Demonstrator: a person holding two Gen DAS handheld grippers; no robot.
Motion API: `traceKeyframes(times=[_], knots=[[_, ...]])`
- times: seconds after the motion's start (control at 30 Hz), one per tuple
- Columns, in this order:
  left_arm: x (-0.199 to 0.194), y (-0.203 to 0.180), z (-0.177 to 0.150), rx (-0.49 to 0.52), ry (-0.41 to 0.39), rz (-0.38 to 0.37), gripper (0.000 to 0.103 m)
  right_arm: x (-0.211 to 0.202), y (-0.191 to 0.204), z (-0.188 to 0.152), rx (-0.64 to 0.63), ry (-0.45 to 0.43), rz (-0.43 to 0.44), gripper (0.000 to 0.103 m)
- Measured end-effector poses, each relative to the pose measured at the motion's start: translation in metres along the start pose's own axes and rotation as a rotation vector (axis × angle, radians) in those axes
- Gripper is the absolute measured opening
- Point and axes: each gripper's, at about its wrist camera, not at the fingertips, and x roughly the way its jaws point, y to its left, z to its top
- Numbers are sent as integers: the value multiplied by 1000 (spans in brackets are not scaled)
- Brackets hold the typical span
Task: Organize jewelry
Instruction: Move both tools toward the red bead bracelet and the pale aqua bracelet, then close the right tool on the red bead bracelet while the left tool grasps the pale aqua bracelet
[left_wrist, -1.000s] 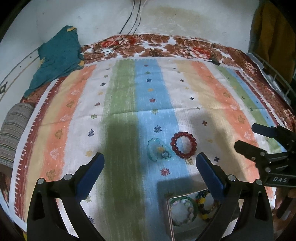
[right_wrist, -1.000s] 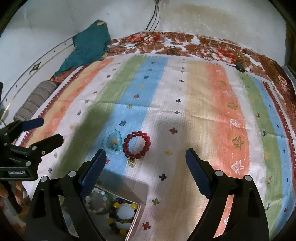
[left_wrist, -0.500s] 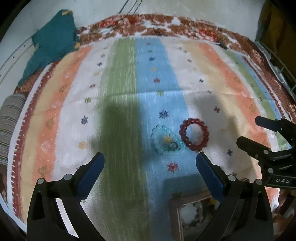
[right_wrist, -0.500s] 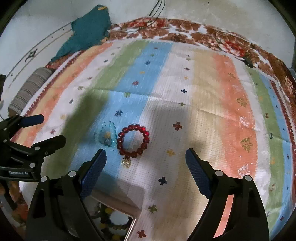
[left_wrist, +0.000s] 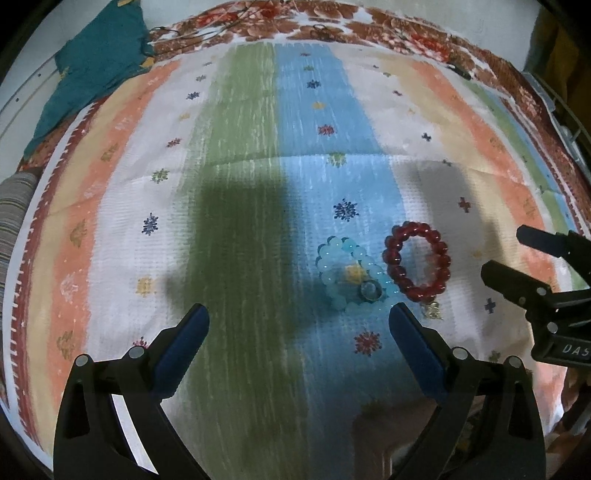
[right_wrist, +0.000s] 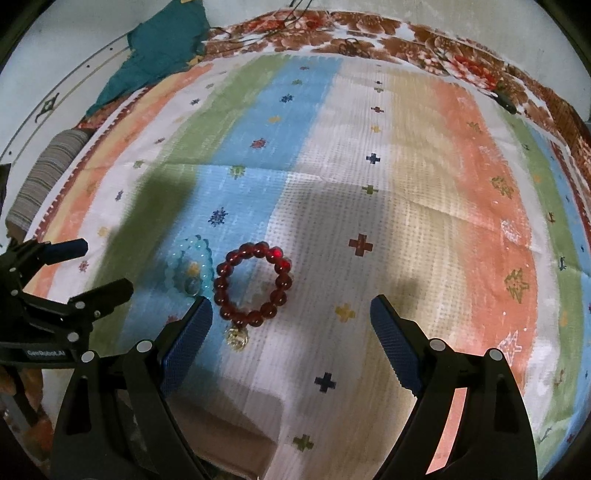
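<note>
A dark red bead bracelet (left_wrist: 445, 258) with a small gold charm (left_wrist: 433, 309) lies flat on the striped cloth. A pale blue bead bracelet (left_wrist: 328, 266) lies touching its left side. My left gripper (left_wrist: 297, 314) hovers open over the cloth, its right finger just below the blue bracelet. My right gripper (right_wrist: 291, 304) is open too. The red bracelet (right_wrist: 221, 288) and its charm (right_wrist: 236, 335) sit just ahead of that gripper's left finger. Each gripper shows in the other's view, left gripper (right_wrist: 105, 266) and right gripper (left_wrist: 504, 251). Nothing is between either pair of fingers.
The striped cloth (left_wrist: 258, 184) covers a bed-like surface. A teal cloth (left_wrist: 92, 70) lies at the far left corner and a striped cushion (left_wrist: 14, 206) at the left edge. A dim box edge (left_wrist: 384, 443) shows at the bottom. A wire rack (left_wrist: 569, 122) stands at the right.
Both grippers have sunk toward the cloth and tipped further down. The bracelets now look larger and closer. The tin with bracelets has slid almost out of both views.
</note>
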Motion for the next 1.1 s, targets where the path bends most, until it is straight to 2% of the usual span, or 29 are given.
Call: traceKeyframes(times=[0.63,0.73,0.8,0.87,0.93,1.03,1.1], knots=[[36,-2,15,37,54,8,81,37,-3,14,-12,54,-39,87],[38,-4,18,54,35,-5,76,44,-2,15,-18,69,-40,87],[41,-6,20,70,28,6,74,50,-1,15,-21,79,-40,83],[46,-6,21,69,41,7,68,56,-2,14,-20,94,-43,73],[54,-6,20,71,63,18,58,62,-2,13,-22,105,-44,71],[58,-6,19,77,61,14,56,65,1,12,-43,104,-72,65],[59,-5,19,80,60,2,44,64,2,11,-50,94,-79,56]])
